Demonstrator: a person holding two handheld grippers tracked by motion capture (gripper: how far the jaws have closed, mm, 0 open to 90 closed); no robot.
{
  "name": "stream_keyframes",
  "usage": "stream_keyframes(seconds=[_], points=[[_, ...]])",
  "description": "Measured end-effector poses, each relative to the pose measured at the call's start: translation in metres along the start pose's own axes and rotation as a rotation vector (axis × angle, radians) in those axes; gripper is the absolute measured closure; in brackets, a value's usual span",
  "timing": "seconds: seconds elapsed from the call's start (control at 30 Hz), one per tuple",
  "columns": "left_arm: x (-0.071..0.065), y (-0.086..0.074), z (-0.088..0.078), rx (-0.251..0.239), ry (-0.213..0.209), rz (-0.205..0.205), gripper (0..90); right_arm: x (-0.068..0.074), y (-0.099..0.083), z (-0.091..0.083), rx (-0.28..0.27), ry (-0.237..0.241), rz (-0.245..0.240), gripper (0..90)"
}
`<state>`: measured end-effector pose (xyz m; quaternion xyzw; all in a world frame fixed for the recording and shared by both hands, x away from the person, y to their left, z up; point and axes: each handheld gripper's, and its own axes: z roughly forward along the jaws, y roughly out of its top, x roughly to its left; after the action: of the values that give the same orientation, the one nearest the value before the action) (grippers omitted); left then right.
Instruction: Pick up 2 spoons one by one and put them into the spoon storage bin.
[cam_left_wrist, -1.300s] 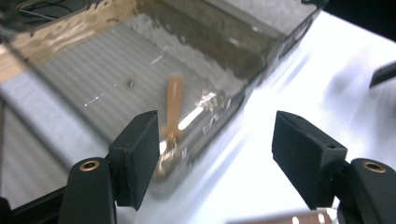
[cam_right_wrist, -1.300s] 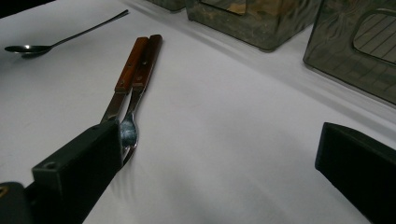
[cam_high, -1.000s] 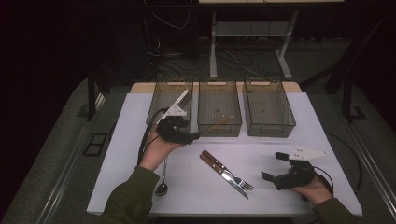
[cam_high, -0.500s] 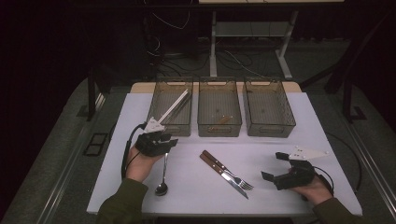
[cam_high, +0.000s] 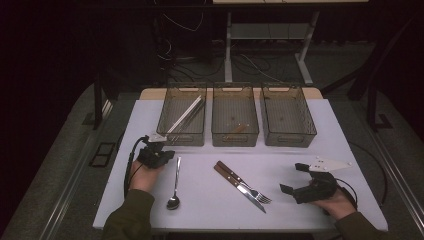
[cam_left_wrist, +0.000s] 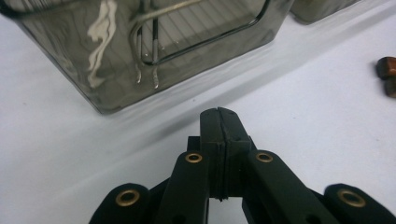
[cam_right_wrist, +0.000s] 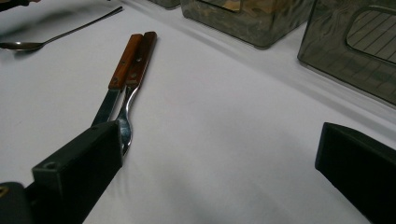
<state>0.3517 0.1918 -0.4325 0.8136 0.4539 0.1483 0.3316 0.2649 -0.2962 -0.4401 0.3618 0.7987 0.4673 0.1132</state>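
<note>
Table (cam_high: 210, 200): white top carrying three smoked-plastic bins in a row along its far edge, cutlery loose in front of them.
Left bin (cam_high: 182, 116): landmark for all else; pale chopsticks (cam_high: 185, 114) lie slantwise inside it.
Left claw (cam_high: 159, 148): held low just in front of the left bin's near wall, at its left corner; jaws have just been closing and now meet flat, pad to pad, with nothing between them, as the left gripper view (cam_left_wrist: 219, 140) confirms.
Spoon (cam_high: 174, 185): on the table in front of the left bin, just right of the left hand (cam_high: 144, 175), bowl toward the person, handle pointing at the bin.
Knife (cam_high: 237, 185) and fork (cam_high: 247, 184): wooden-handled, side by side, in front of and to the right of the left bin.
Right claw (cam_high: 292, 179): far right of the left bin, near the table's front edge; jaws spread wide and empty, fork tines close by one jaw in the right gripper view (cam_right_wrist: 219, 163).
</note>
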Motion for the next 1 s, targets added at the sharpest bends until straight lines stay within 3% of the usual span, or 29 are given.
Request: stream_keyframes(seconds=[0.3,0.67,1.0], points=[[-0.002,-0.001,0.011,0.026,-0.027,0.009,89.4,0.000,0.000,0.000,0.000,0.001,-0.006,0.8],[-0.003,-0.001,0.016,0.015,-0.084,-0.026,89.5,0.000,0.000,0.001,0.001,0.000,-0.006,0.8],[-0.017,0.004,0.022,0.020,-0.123,0.006,89.5,0.000,0.000,0.001,0.002,0.000,-0.006,0.9]])
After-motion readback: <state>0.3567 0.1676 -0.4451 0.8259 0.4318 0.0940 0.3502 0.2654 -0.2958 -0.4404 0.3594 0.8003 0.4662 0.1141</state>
